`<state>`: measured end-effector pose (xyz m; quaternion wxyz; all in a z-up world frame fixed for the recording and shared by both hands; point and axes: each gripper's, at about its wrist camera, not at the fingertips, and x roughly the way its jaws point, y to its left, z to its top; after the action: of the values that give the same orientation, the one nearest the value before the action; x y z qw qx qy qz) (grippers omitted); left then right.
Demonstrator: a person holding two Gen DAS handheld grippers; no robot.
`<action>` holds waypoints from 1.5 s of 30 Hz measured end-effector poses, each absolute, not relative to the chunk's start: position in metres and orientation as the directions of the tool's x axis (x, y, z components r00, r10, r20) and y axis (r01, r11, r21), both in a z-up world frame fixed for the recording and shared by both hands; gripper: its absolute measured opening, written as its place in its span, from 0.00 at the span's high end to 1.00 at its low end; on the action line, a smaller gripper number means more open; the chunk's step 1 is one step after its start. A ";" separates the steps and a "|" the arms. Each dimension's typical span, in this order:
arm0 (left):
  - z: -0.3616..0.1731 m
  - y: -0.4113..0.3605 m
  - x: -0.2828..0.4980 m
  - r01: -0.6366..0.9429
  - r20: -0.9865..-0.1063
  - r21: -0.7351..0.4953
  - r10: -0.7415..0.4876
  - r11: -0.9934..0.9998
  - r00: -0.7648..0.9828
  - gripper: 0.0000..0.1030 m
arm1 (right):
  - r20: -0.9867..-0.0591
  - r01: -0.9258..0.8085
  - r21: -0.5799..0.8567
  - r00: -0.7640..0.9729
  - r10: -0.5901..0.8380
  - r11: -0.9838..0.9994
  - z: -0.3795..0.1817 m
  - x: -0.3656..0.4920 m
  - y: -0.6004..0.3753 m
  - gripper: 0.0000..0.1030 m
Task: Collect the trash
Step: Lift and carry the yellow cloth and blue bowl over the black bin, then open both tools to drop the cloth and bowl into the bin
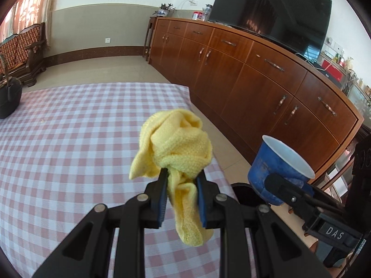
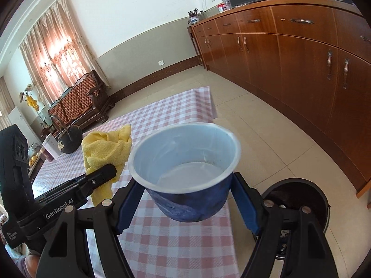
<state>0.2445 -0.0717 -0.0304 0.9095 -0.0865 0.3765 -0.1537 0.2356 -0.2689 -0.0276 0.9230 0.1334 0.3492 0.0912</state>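
Tongs on the left (image 1: 182,180) are clamped on a crumpled yellow knitted cloth (image 1: 178,148), the blue pads pinching its narrow waist so that a bunched head rises above the fingertips and a loose tail hangs below between the black arms. Cloth and tongs are held in the air above a table covered in a pink-and-white checked tablecloth (image 1: 69,143), near its right-hand edge. Just to the right, the right tongs (image 2: 187,197) stand wide and grip a blue paper cup with a white inside (image 2: 185,162); their blue pads press on opposite sides of its lower wall, with the rim well above the fingertips and the mouth tilted toward the camera. The cup looks empty apart from dark specks near the bottom. It hangs over the table's edge, and below and to its right a round black trash bin (image 2: 299,199) stands on the beige tiled floor (image 2: 266,125) just beside the table. A dark pot with a curved handle (image 1: 9,97) sits at the table's far left corner. A long brown wooden cabinet (image 1: 255,74) runs along the wall beyond.
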 end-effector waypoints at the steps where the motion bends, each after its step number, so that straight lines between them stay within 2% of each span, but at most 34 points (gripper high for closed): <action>1: -0.030 -0.081 0.244 0.231 -0.658 -0.277 -0.359 0.933 0.662 0.77 | -0.622 -0.055 0.309 0.743 0.246 0.950 -0.028 0.232 -0.280 0.25; 17: -0.048 -0.218 0.231 0.414 -0.699 -0.321 -0.508 0.852 0.504 0.77 | -0.685 0.191 0.291 0.726 0.065 0.937 -0.050 0.186 -0.435 0.25; 28: -0.079 -0.261 0.233 0.384 -0.762 -0.334 -0.487 0.861 0.427 0.77 | -0.762 0.269 0.328 0.642 0.086 0.906 -0.092 0.195 -0.487 0.25; 38: -0.111 -0.278 0.238 0.317 -0.818 -0.322 -0.431 0.892 0.382 0.76 | -0.823 0.285 0.332 0.553 0.129 0.899 -0.125 0.241 -0.499 0.25; 42: -0.126 -0.285 0.243 0.274 -0.841 -0.307 -0.395 0.911 0.369 0.71 | -0.841 0.295 0.348 0.518 0.158 0.890 -0.140 0.255 -0.502 0.25; 45: -0.135 -0.287 0.247 0.246 -0.847 -0.307 -0.382 0.919 0.370 0.55 | -0.854 0.308 0.336 0.498 0.151 0.890 -0.147 0.265 -0.507 0.25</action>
<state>0.2470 -0.2869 -0.1350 0.8252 -0.0643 0.5280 -0.1901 0.2645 -0.5069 -0.1472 0.8343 0.2298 0.4990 -0.0471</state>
